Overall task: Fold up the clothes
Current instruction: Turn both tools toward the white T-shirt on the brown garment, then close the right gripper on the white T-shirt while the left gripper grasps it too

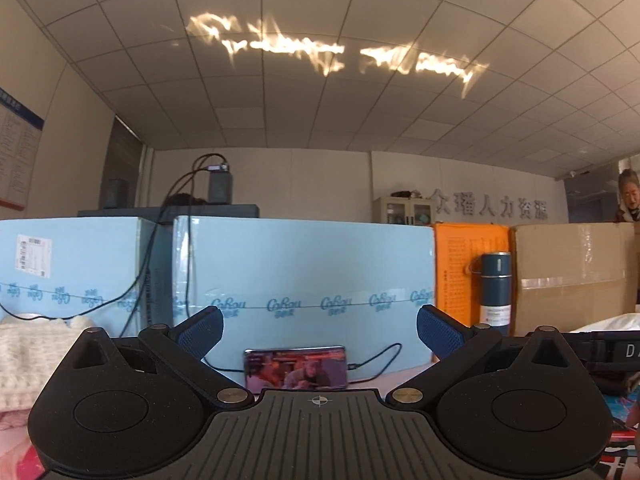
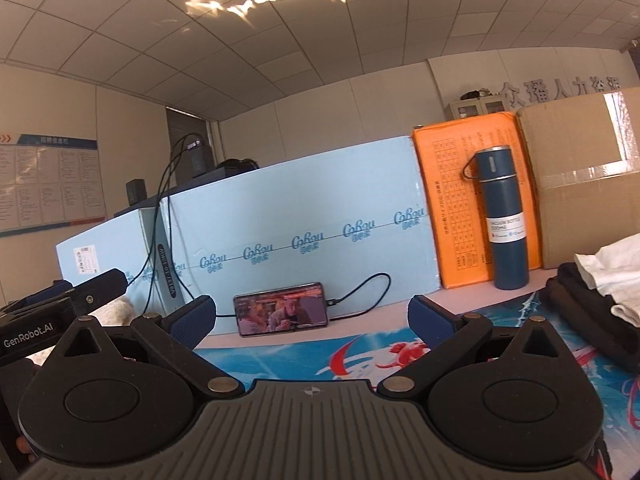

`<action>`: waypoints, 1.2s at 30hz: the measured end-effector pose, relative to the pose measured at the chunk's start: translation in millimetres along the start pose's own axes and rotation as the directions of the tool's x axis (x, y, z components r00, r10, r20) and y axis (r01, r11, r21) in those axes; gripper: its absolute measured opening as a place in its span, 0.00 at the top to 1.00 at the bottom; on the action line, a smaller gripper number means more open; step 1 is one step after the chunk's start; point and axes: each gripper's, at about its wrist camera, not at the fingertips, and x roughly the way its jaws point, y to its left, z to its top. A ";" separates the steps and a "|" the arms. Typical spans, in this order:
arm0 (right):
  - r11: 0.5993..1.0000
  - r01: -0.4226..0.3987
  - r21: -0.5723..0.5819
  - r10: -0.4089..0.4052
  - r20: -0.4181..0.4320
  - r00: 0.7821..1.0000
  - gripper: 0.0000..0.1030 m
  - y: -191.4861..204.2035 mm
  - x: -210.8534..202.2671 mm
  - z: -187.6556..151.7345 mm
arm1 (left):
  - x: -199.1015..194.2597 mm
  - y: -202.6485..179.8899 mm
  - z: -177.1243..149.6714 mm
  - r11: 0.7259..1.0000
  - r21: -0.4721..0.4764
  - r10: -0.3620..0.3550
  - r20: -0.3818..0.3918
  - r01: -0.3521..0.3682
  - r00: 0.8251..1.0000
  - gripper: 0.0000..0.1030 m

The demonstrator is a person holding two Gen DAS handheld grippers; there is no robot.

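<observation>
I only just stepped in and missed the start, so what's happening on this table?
Nothing is being folded yet. The left tongs and right tongs are both open and empty, raised level and facing the blue boxes. A phone playing video leans against those boxes. Clothes wait at the sides: a cream knit on the left, a dark garment with white cloth on it at the right.

Black tongs (image 1: 319, 330), blue ribbed pads (image 1: 200, 330), brass pivot screws (image 1: 231, 395).
</observation>
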 end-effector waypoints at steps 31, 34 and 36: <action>0.680 0.575 0.455 -0.576 -0.153 0.803 0.00 -369.6 -40.7 45.1 | 232.3 -209.5 -97.5 0.313 -0.908 -0.906 -0.198 0.278 0.373 0.00; 0.692 0.554 0.463 -0.546 -0.166 0.821 0.14 -371.5 -29.2 46.8 | 235.9 -211.5 -97.9 0.250 -0.932 -0.919 -0.143 0.261 0.367 0.00; 0.704 0.580 0.411 -0.573 -0.156 0.805 0.45 -360.5 -24.7 51.1 | 236.5 -215.0 -93.8 0.225 -0.935 -0.923 -0.114 0.274 0.368 0.00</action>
